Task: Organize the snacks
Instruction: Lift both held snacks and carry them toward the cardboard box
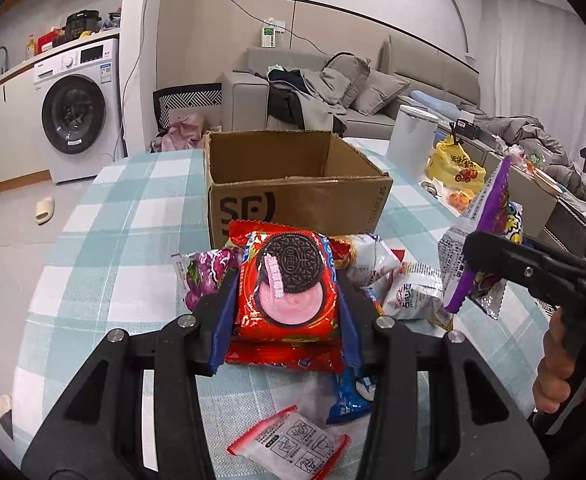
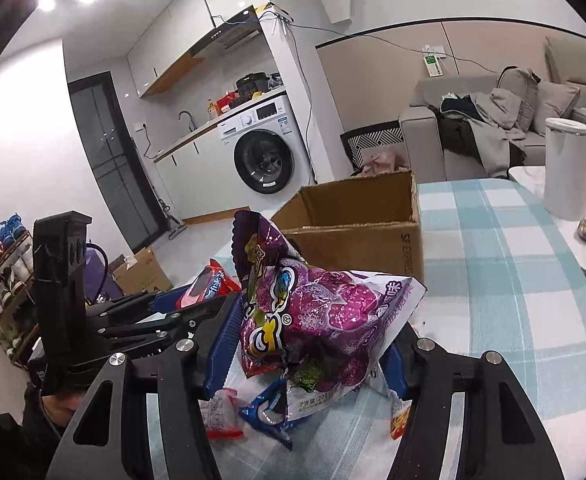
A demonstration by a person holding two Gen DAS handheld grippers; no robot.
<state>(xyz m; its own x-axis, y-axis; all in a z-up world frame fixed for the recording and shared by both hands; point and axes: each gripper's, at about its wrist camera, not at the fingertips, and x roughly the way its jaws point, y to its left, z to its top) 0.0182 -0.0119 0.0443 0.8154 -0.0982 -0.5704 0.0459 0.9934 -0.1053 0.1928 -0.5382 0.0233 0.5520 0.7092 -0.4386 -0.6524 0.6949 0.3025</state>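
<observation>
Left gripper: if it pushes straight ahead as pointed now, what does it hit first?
Likely the cardboard box: its near wall stands straight ahead of the left gripper, whose jaws are shut on the red cookie pack. The pack's front edge would probably touch first; depth is uncertain.

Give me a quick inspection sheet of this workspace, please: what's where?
Surface: table with a blue-checked cloth.
Job's things: open cardboard box, inside not visible; red Oreo pack; purple bag; loose snacks in front of the box.
Clutter: white canister, yellow bag.
Grippers: left tool shut on the Oreo pack; right tool shut on the purple bag.
Cables: blue cable along the wall.
Surroundings: washing machine, sofa with clothes, shoe rack.
</observation>
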